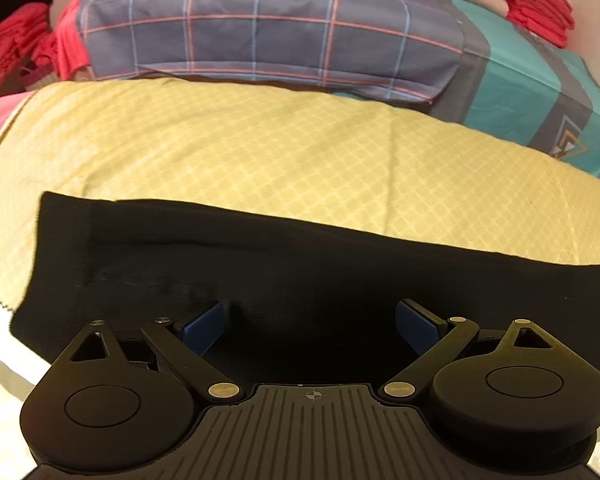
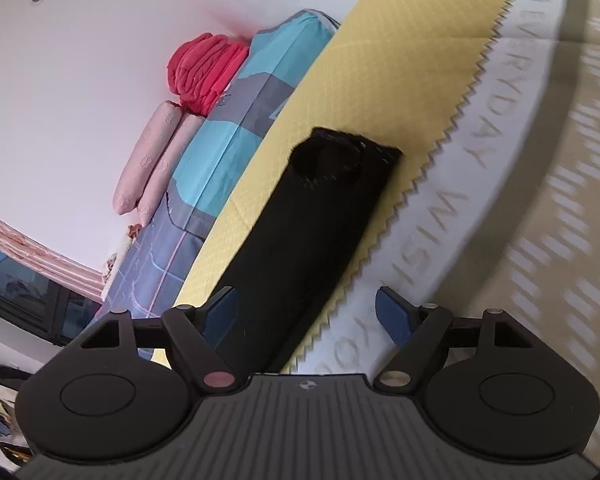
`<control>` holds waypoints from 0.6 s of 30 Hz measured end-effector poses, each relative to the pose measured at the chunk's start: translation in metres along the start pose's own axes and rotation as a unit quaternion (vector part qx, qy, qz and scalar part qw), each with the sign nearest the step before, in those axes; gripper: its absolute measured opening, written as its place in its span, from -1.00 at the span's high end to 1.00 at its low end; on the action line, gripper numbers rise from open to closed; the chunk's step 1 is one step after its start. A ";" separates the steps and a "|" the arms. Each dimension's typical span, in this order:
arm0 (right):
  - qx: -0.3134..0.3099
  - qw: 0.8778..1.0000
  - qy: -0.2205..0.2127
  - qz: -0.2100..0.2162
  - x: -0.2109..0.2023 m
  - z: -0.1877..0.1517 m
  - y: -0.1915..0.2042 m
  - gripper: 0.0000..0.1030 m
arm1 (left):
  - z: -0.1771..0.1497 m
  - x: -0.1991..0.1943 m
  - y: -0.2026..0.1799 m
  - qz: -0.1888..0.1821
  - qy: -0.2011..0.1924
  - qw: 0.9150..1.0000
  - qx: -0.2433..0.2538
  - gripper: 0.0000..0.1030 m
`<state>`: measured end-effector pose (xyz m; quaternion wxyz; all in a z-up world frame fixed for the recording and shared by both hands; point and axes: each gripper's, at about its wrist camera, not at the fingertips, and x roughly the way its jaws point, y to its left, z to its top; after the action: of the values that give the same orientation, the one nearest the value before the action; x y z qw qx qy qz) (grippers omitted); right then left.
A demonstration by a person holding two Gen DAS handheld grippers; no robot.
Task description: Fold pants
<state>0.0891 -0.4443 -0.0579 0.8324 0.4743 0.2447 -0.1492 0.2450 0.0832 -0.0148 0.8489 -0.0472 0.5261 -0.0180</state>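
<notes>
Across the lower half of the left wrist frame, the black pants [image 1: 260,264] lie folded into a long strip on a yellow quilted cloth [image 1: 260,140] spread on the bed. My left gripper [image 1: 310,326] hangs over them, jaws wide, holding nothing. In the right wrist frame the strip runs from bottom centre toward the middle; my right gripper [image 2: 312,320] also stands wide and empty. Checked bedding [image 1: 260,28] and red folded clothes [image 1: 540,12] fill the upper frame.

pants [image 1: 260,264] lie on cloth [image 1: 260,148], pillows [image 1: 260,28] behind.
</notes>
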 end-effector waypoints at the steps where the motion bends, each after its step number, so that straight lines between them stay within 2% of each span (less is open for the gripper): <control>1: -0.012 1.000 -0.001 -0.004 0.004 -0.002 0.005 -0.59 | -0.001 0.003 -0.004 0.000 0.003 1.000 0.004 -1.00; 4: -0.027 1.000 -0.010 -0.004 0.023 0.007 0.007 -0.60 | -0.006 0.015 -0.012 0.005 0.017 1.000 0.015 -1.00; 5: -0.024 1.000 -0.011 -0.001 0.027 0.009 0.004 -0.64 | -0.008 0.020 -0.013 0.006 0.023 1.000 0.017 -1.00; 7: -0.012 0.999 -0.024 0.017 0.030 0.009 0.000 -0.84 | -0.012 0.027 -0.015 0.011 0.031 0.999 0.018 -1.00; 10: -0.013 0.999 -0.029 0.022 0.027 0.001 0.003 -0.87 | -0.014 0.031 -0.014 0.013 0.027 0.999 0.020 -1.00; 14: -0.001 0.993 0.060 0.103 0.029 -0.031 0.004 -0.73 | -0.014 0.031 -0.015 0.014 0.028 0.999 0.022 -1.00; 16: -0.076 0.992 0.063 0.084 0.029 -0.043 0.018 -0.71 | -0.014 0.032 -0.015 0.014 0.028 0.999 0.022 -1.00; 17: -0.094 0.991 0.060 0.077 0.031 -0.043 0.022 -0.71 | -0.015 0.032 -0.015 0.014 0.028 0.999 0.022 -1.00; 18: -0.085 0.992 0.052 0.074 0.034 -0.040 0.022 -0.69 | -0.015 0.031 -0.015 0.015 0.027 0.999 0.022 -1.00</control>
<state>0.1176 -0.3991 -0.0775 0.8645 0.4260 0.2635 -0.0411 0.2459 0.0644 -0.0480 0.8352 -0.0200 0.5493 -0.0185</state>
